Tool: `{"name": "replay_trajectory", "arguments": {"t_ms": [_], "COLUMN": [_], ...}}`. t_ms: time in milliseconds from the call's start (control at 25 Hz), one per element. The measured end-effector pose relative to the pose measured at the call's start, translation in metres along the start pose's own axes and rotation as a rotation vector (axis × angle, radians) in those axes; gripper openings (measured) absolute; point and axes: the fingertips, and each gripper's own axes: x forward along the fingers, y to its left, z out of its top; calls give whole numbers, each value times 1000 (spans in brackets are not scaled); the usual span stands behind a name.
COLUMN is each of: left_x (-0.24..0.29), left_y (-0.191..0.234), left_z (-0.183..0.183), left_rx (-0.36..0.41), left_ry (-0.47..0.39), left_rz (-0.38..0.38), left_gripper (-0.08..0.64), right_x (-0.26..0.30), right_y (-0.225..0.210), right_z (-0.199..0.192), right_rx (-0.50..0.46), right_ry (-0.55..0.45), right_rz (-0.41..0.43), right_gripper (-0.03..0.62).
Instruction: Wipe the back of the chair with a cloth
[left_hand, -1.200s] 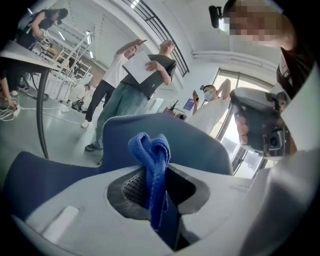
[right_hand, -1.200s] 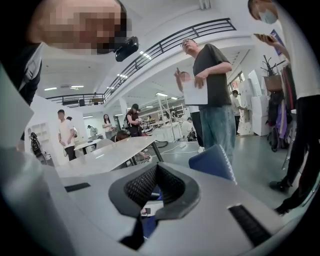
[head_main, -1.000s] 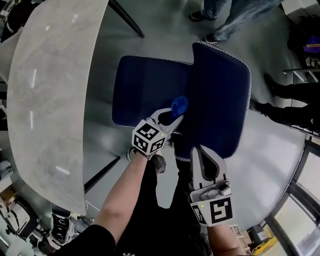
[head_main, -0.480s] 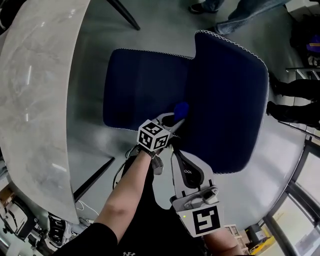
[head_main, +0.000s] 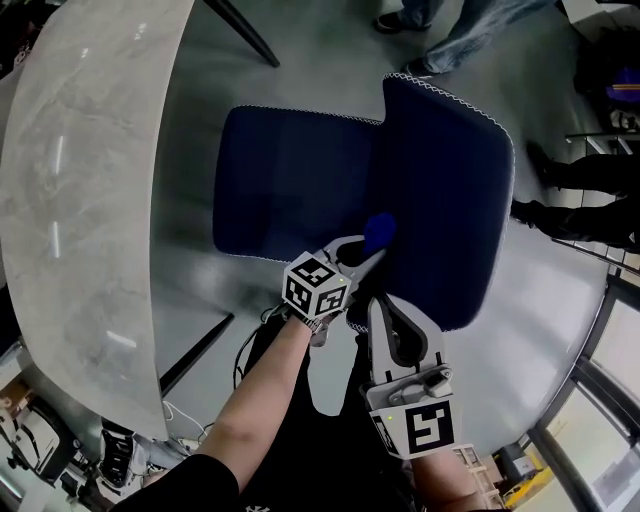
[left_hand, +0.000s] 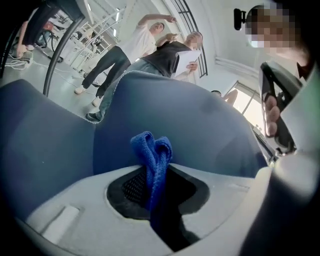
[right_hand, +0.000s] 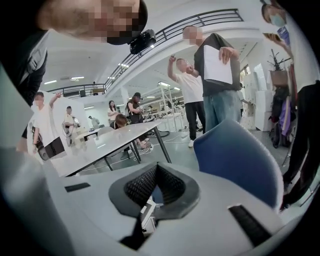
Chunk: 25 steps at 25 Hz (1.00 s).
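Left claw (head_main: 372, 252) is clenched on the cloth (head_main: 380, 231). In the left gripper view (left_hand: 157, 172) we see the blue fold of cloth (left_hand: 152, 150) pinched between the jaws and sticking out past the tips. At the centre of the head view the cloth sits right against the front face of the chair back (head_main: 445, 190), low down where it meets the seat (head_main: 295, 180), and it looks to be touching. Right claw (head_main: 383, 305) hangs just below it in the frame. Its own view (right_hand: 156, 172) shows the jaws together on nothing, with the chair back (right_hand: 240, 160) off to the right. So we'd call it mid-wipe: the cloth is in hand and on the surface. We can't read any mark showing which part is done. The upper stretch and the far edge of the back, toward the upper right of the frame, look like what's left. The table (head_main: 80, 200) curves down the left side, out of play.
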Motion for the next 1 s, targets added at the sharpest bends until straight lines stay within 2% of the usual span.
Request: {"name": "replay_trajectory", "arguments": {"t_ms": [200, 360, 600, 1000], "left_x": [-11, -17, 12, -8], "left_y": [-33, -62, -120, -165], "left_z": [22, 43, 54, 91], "left_rx": [27, 75, 105, 166], "left_ry": [6, 34, 62, 59], "left_rz": [-17, -60, -87, -128], "left_gripper": [78, 77, 78, 78], "right_x": [-23, -39, -83, -92], "right_y": [-2, -4, -43, -39], "right_z": [16, 30, 44, 76], "right_rx": [28, 62, 84, 101], "right_ry": [3, -8, -21, -72], "right_rz": [-34, -72, -89, -99], "right_gripper": [9, 9, 9, 9]}}
